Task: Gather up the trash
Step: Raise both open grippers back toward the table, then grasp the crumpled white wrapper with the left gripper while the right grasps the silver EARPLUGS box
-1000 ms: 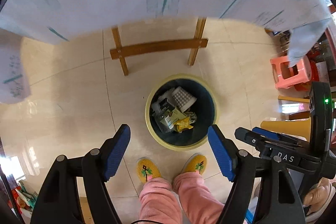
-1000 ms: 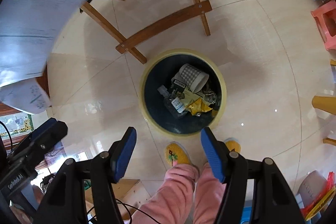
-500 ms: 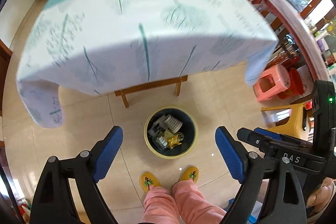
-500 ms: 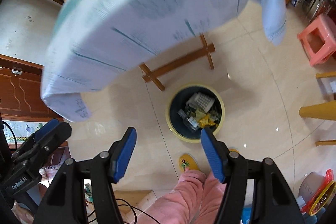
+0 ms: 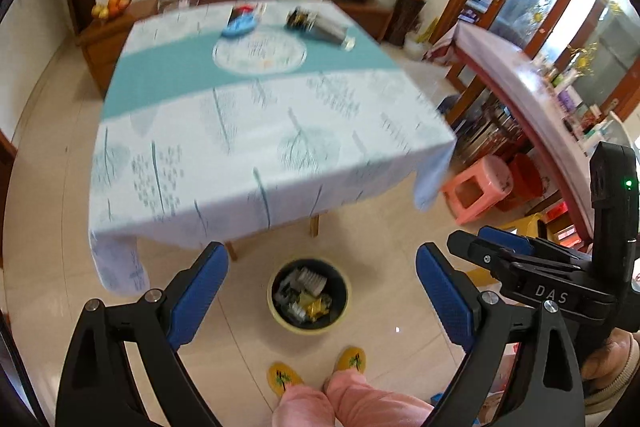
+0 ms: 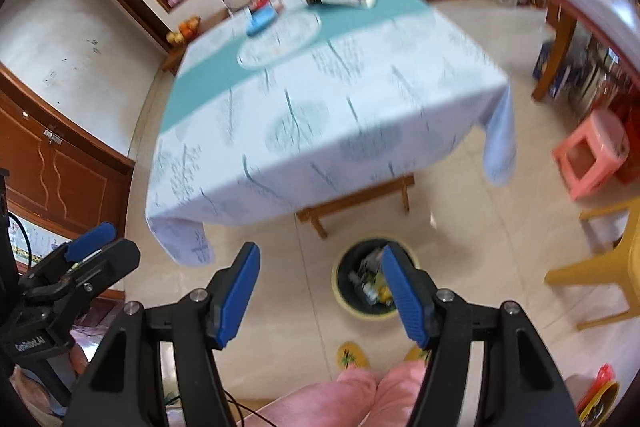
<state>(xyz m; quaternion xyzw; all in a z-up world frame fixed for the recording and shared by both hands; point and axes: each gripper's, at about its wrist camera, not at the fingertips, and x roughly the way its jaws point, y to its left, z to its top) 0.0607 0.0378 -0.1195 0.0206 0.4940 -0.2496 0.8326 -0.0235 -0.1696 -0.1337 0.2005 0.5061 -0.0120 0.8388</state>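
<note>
A round bin (image 5: 310, 325) with a yellow rim stands on the floor in front of the table, holding several pieces of trash (image 5: 305, 291). It also shows in the right wrist view (image 6: 352, 303). On the far part of the table (image 5: 260, 131) lie a blue item (image 5: 239, 25), a dark and yellow item (image 5: 300, 19) and a lying bottle (image 5: 332, 33). My left gripper (image 5: 322, 293) is open and empty, high above the bin. My right gripper (image 6: 320, 291) is open and empty too.
The table carries a white and teal cloth (image 6: 320, 87). A pink stool (image 5: 476, 187) and a yellow chair (image 6: 600, 267) stand to the right. A wooden cabinet (image 6: 60, 171) is at the left. The person's pink trousers (image 5: 344, 403) and yellow slippers (image 5: 284, 379) are below.
Both grippers have risen and tilted up from looking down at the bin. The table top and the room have come into view. Both stay open and empty.
</note>
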